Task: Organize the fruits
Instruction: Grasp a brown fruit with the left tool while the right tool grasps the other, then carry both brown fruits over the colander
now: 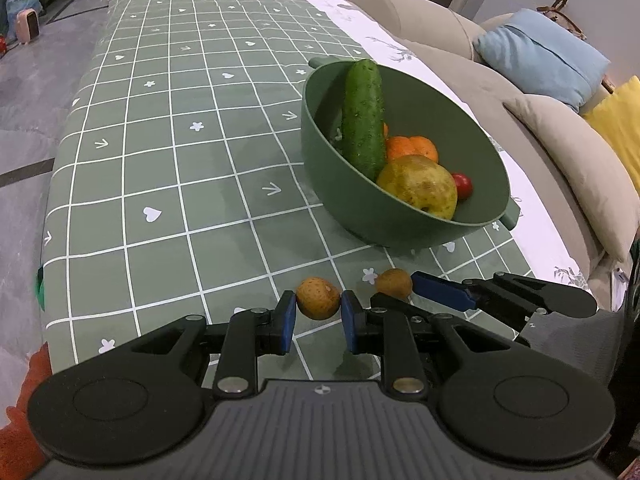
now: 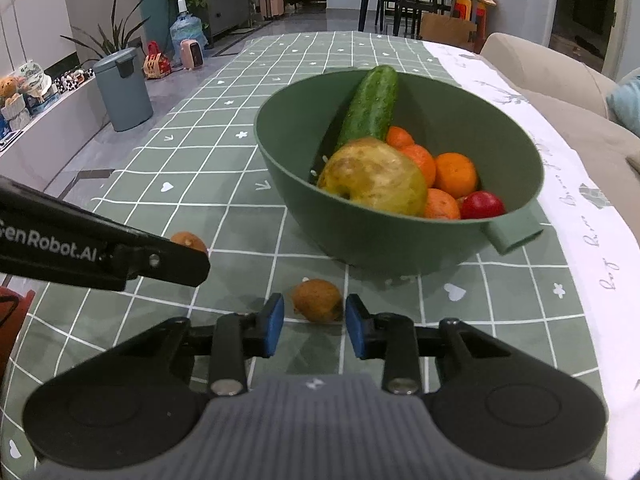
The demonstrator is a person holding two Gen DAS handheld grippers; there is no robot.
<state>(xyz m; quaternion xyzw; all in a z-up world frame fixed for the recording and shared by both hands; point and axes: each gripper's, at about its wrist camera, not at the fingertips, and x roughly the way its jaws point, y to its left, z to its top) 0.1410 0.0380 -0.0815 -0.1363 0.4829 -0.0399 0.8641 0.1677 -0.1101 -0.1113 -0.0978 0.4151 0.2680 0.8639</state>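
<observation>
A green bowl (image 1: 320, 148) (image 2: 360, 236) on the checked tablecloth holds a cucumber (image 1: 364, 116), a yellow pear (image 1: 418, 186), oranges (image 2: 454, 174) and a red fruit (image 2: 482, 205). Two small brown fruits lie in front of it. My left gripper (image 1: 319, 306) has its blue pads touching one brown fruit (image 1: 319, 297) on both sides. My right gripper (image 2: 315, 316) is open around the other brown fruit (image 2: 318, 300), with gaps on both sides. That fruit (image 1: 394, 282) and a right fingertip (image 1: 440, 290) also show in the left wrist view. The left gripper's fruit (image 2: 188, 241) shows partly in the right view.
A beige sofa (image 1: 560, 140) with a blue cushion (image 1: 540, 56) and a yellow cushion runs along the table's right side. A grey bin (image 2: 124, 88), plants and a water bottle stand on the floor to the left. Dining chairs stand beyond the far edge.
</observation>
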